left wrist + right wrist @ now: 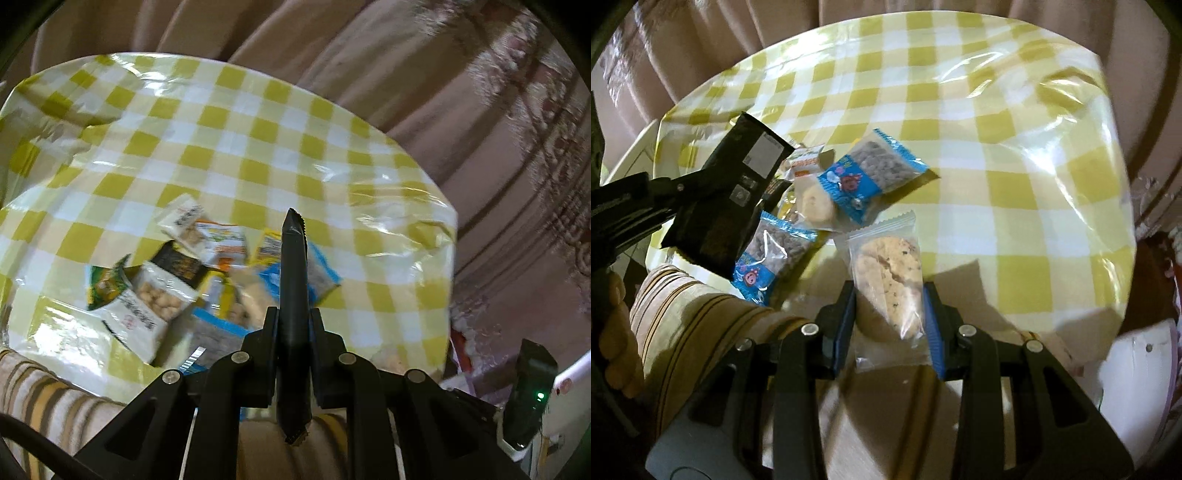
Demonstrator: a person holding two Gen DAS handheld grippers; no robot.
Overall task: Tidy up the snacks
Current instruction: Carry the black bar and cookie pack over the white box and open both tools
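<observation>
My left gripper (294, 317) is shut on a flat black snack packet (293, 266), seen edge-on in the left wrist view and held above the table. The right wrist view shows that same black packet (727, 195) at the left, with a white label on it. My right gripper (889, 310) is shut on a clear packet with a pale cookie (886, 273) inside, its blue pads (932, 332) pressing both sides. Below lies a pile of snack packets (173, 284) on the checked tablecloth, among them two blue-edged packets (871, 173) (768, 254).
The round table (1015, 155) has a glossy yellow-and-white checked cover, wrinkled at the right. Pinkish curtains (424, 92) hang behind it. Striped fabric (683, 314) lies at the near edge, with a person's hand (613, 332) at the far left. A white object (1137, 362) sits low right.
</observation>
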